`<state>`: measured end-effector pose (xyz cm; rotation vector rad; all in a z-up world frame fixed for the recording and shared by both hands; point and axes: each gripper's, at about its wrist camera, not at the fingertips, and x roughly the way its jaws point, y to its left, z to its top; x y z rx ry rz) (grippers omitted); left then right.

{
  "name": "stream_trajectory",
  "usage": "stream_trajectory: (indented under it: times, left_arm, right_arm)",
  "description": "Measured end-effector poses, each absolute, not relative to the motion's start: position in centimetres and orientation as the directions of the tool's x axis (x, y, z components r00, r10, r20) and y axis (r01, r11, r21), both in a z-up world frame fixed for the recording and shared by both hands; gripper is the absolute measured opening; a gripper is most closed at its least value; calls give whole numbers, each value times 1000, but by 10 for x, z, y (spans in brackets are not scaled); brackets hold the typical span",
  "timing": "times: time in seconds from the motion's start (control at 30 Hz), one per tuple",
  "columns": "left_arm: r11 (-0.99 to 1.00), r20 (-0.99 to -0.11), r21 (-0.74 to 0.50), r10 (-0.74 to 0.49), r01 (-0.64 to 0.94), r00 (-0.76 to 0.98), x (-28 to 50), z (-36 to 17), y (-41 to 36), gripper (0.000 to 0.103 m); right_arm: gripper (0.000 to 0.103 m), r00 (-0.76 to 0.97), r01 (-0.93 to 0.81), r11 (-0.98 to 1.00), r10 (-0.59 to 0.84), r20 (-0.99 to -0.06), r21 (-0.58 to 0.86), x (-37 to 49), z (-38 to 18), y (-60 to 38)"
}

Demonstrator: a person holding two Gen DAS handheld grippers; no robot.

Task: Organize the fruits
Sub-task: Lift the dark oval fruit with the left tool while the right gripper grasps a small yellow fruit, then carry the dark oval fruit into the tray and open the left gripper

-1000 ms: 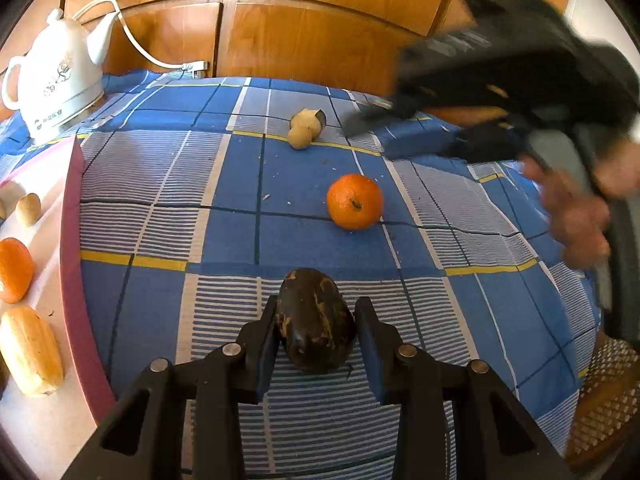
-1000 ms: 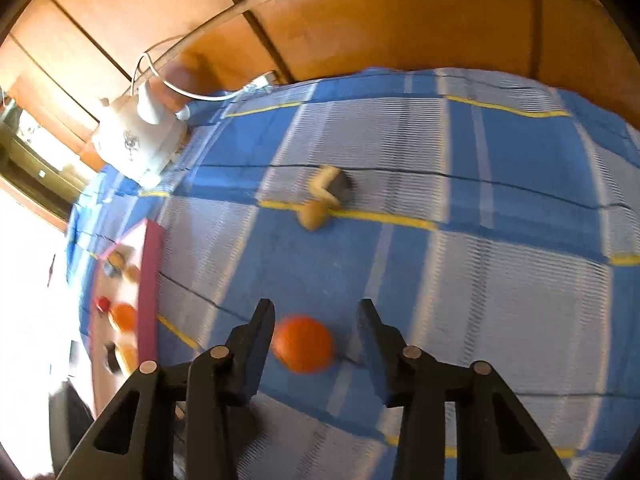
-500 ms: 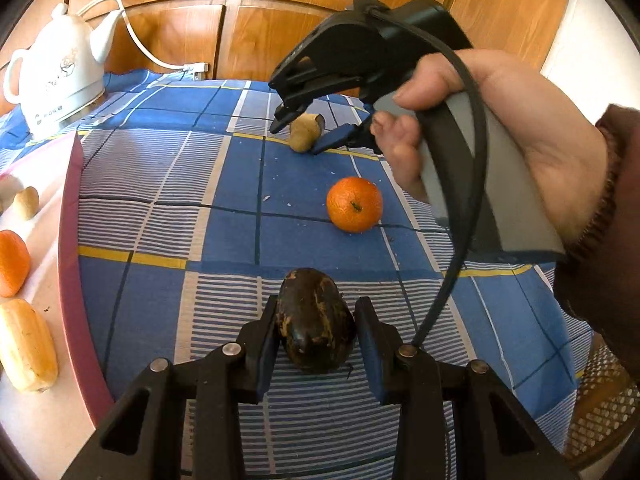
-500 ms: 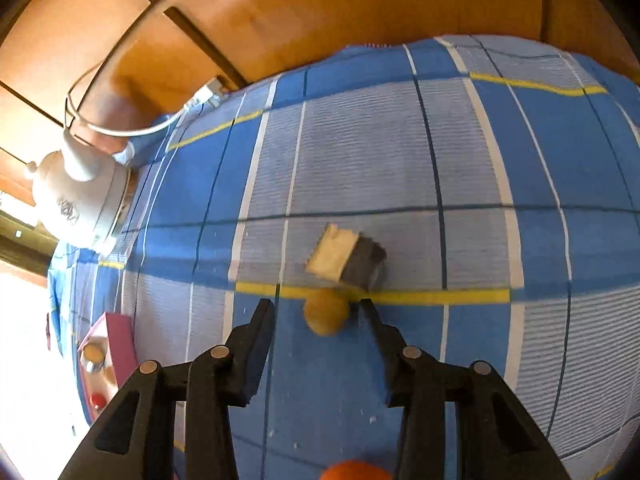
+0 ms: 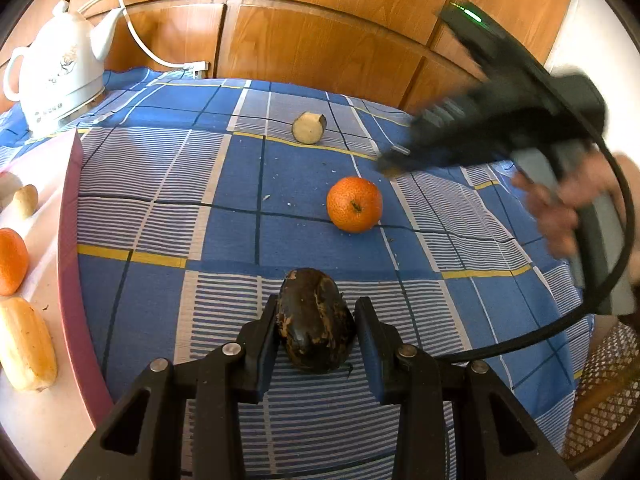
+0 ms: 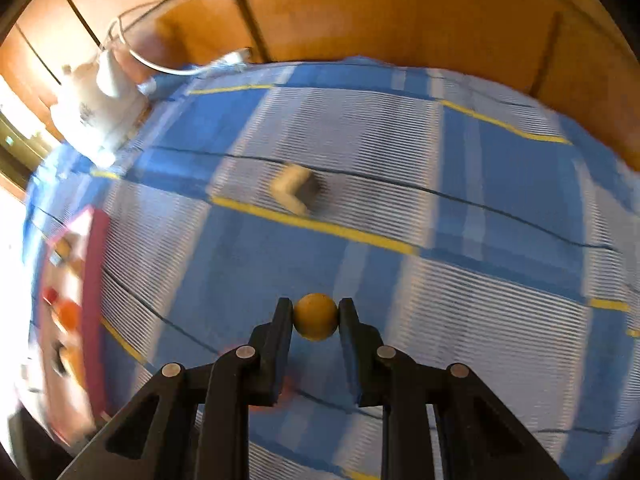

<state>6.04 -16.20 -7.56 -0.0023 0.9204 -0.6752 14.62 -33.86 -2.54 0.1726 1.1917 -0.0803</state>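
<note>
Against wood panelling (image 5: 320,40), a blue checked cloth (image 5: 224,216) covers the table.

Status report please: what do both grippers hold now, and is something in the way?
Left gripper shut on dark fruit. Right gripper shut on small yellow ball fruit. Orange loose on cloth; nothing blocking.

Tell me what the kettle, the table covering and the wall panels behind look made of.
Kettle: probably glazed ceramic, glossy white with a printed motif, though it could be plastic. Table covering: woven cloth in blue checks with yellow lines; it shows soft creases and fine stripes. Wall panels: varnished wood or wood veneer, orange-brown with visible grain and a sheen.
</note>
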Motion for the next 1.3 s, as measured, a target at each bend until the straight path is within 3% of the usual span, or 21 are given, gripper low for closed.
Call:
stream_trajectory:
  times: [0.13,0.37,0.7,1.0,1.3]
  left_arm:
    - [799,-740,-279,-532,532,411,62,-75,-164,37]
    - [810,-764,-259,-505,526,402,61,-69,-162,36]
    - [833,-721,-271,-508,482,472,52,-30,-125,36]
    - [921,-669,-292,-390,259,633,89,5,-16,36]
    - [964,-748,-258,-245,70,617,140,-24,62,36]
  right_arm:
    - [23,316,188,982,-70,-946,-10,116,-31,-369]
    - [24,335,159,987,-64,-940,-11,90,-47,-375]
    - [23,344,127,991,-84,-935,-42,93,-47,-370]
    - [23,343,102,991,-118,-932,-87,98,-53,-355]
    - [23,343,89,991,-128,-931,-103,96,-49,-352]
